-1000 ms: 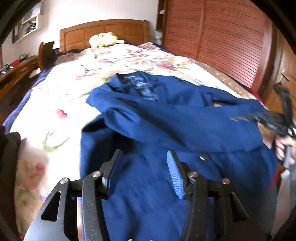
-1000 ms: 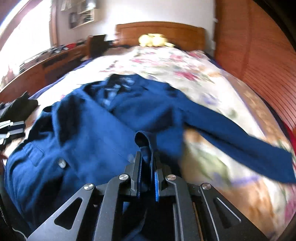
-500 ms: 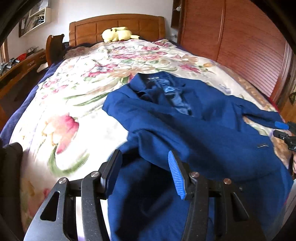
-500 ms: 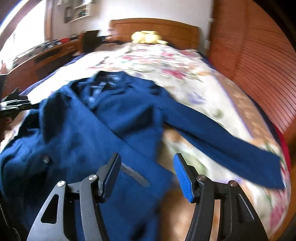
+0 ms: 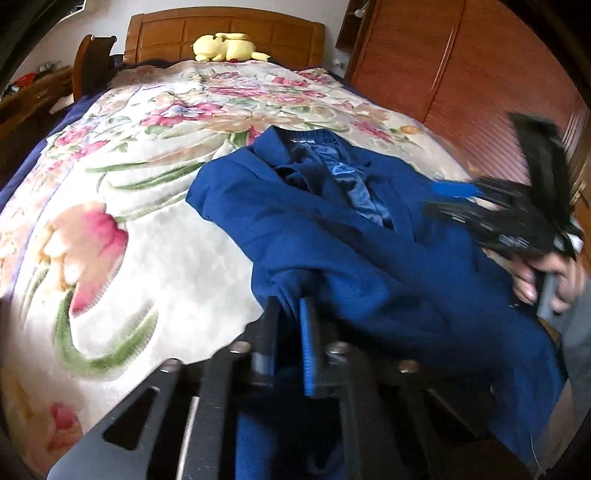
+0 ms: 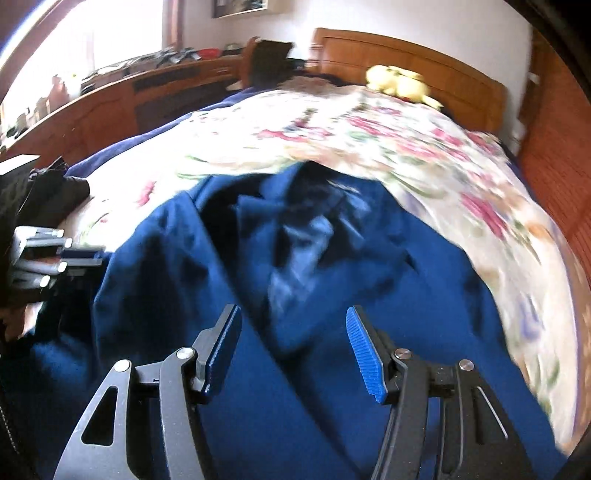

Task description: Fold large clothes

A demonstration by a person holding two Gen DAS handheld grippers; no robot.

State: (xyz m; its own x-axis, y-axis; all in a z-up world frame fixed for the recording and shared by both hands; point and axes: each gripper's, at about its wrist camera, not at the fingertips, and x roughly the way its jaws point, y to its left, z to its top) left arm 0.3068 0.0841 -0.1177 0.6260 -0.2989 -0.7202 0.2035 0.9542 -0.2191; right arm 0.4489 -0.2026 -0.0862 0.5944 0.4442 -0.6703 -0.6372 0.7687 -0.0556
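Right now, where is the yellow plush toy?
In both wrist views the yellow plush toy lies at the far end of the bed, against the wooden headboard, beyond the blue jacket.

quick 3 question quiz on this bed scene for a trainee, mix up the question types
1. True or false: the blue jacket lies on the floral bedspread with its collar toward the headboard.
2. Which tool has jacket fabric between its closing fingers? A) left tool B) right tool C) both
3. Fill in: the yellow thing by the headboard is a ____.

Key
1. True
2. A: the left tool is closing on a fold of fabric; the right tool stands open above the jacket, nothing between its fingers.
3. plush toy
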